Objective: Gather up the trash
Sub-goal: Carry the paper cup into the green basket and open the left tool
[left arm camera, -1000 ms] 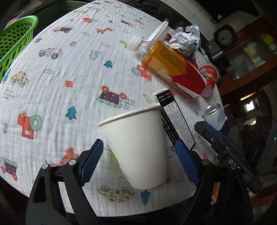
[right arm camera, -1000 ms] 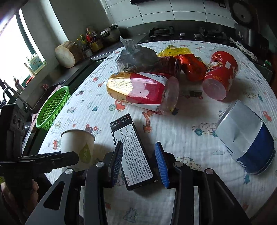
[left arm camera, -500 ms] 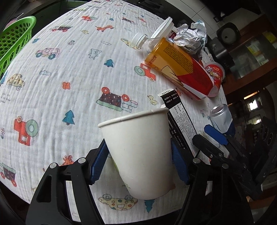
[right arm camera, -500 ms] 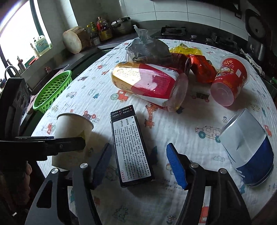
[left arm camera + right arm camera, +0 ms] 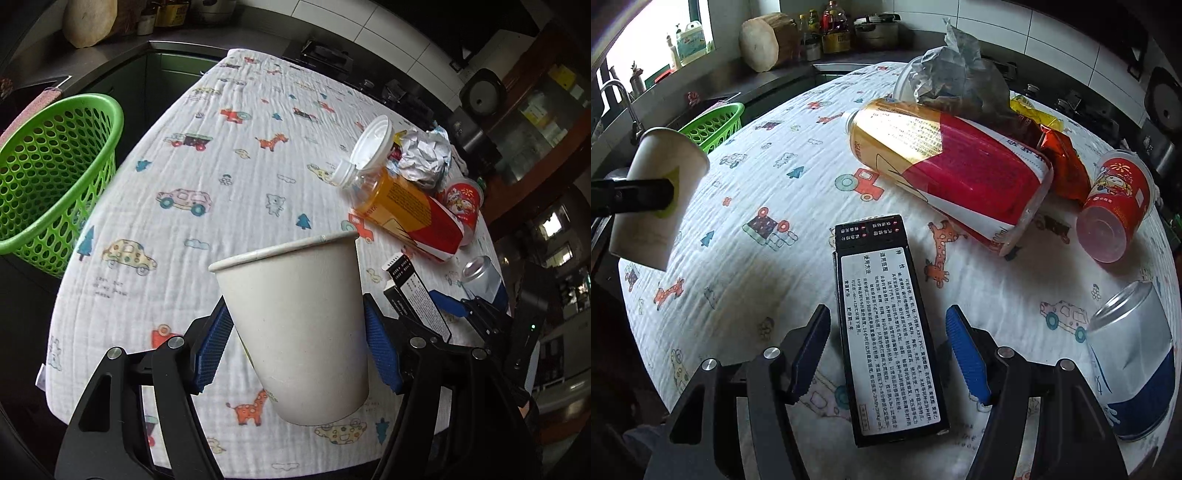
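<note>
Pinching the white paper cup (image 5: 299, 325), the left gripper (image 5: 299, 354) needs the green mesh basket (image 5: 55, 177) next, while the right gripper (image 5: 886, 354) hangs spread over the black box (image 5: 886, 325).

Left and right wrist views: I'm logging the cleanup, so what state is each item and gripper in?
paper cup: upright, lifted off the cloth
left gripper: jaws shut on paper cup
right gripper: jaws open, astride the box
black box: lying flat
large jar: on its side
red cup: tipped over
can: on its side
green basket: upright
</note>
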### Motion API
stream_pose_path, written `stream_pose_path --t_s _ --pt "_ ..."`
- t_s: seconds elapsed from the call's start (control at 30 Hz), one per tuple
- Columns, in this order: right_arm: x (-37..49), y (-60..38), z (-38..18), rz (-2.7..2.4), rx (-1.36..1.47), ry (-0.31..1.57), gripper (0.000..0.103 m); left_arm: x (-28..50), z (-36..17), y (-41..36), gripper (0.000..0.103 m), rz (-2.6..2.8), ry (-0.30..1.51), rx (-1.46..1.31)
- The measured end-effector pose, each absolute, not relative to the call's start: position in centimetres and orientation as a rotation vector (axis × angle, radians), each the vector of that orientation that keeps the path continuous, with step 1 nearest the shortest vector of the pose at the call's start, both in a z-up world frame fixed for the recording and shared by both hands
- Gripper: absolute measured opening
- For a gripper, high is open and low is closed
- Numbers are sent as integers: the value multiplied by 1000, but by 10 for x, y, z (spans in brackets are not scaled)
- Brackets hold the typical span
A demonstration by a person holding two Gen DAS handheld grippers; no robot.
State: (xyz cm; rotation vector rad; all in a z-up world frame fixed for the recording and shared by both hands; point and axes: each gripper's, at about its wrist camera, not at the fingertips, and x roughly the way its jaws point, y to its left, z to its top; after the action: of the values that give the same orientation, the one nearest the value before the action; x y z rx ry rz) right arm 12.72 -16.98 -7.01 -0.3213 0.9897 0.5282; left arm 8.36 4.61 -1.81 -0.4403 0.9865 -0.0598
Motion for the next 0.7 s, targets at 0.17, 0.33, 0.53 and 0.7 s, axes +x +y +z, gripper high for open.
stream_pose_path --t_s 0.17,0.33,0.53,0.7 --pt "128 -158 -67 516 -355 997 48 82 -6 89 67 6 944 -440" --pt "126 -146 -54 535 -335 992 45 79 3 148 67 98 903 -443" --pt "128 -120 -22 620 -245 967 45 78 17 224 67 214 845 -460" --pt "134 -79 -2 687 -222 946 45 89 11 277 68 288 842 -457"
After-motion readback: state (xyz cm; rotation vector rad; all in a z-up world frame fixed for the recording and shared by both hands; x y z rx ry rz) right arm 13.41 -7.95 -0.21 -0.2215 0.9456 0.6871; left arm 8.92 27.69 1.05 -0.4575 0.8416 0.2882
